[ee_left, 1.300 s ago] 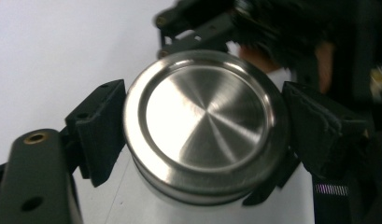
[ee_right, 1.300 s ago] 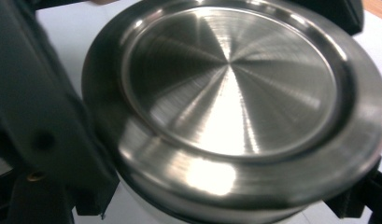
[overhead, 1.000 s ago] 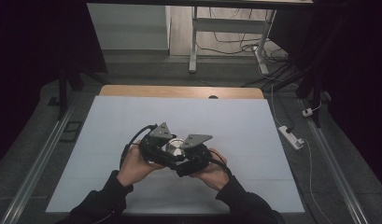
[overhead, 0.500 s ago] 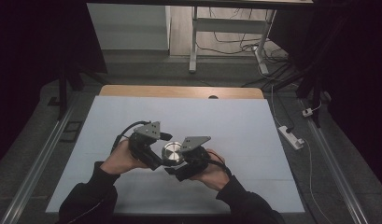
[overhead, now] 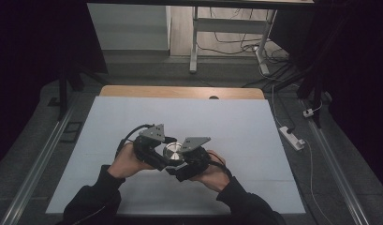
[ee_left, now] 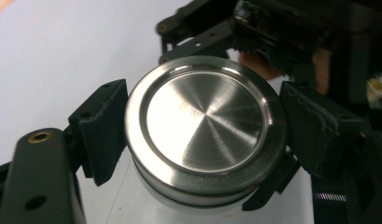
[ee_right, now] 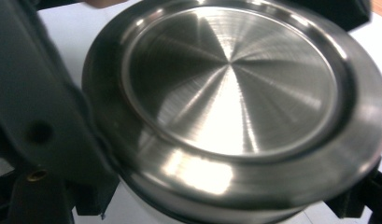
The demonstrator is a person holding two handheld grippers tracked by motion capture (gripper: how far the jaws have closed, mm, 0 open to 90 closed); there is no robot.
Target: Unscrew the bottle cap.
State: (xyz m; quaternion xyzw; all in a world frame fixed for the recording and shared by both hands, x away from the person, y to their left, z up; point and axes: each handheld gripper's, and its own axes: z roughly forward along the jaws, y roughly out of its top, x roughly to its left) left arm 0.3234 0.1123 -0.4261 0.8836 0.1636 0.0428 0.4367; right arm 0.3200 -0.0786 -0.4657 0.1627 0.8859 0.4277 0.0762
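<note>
Round metal tin sits lower centre of high view, on white counter. Left hand-held gripper & right hand-held gripper both clamped on its sides.

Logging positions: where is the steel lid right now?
High view: the steel lid sits near the table's front centre, between the left gripper and right gripper.
</note>
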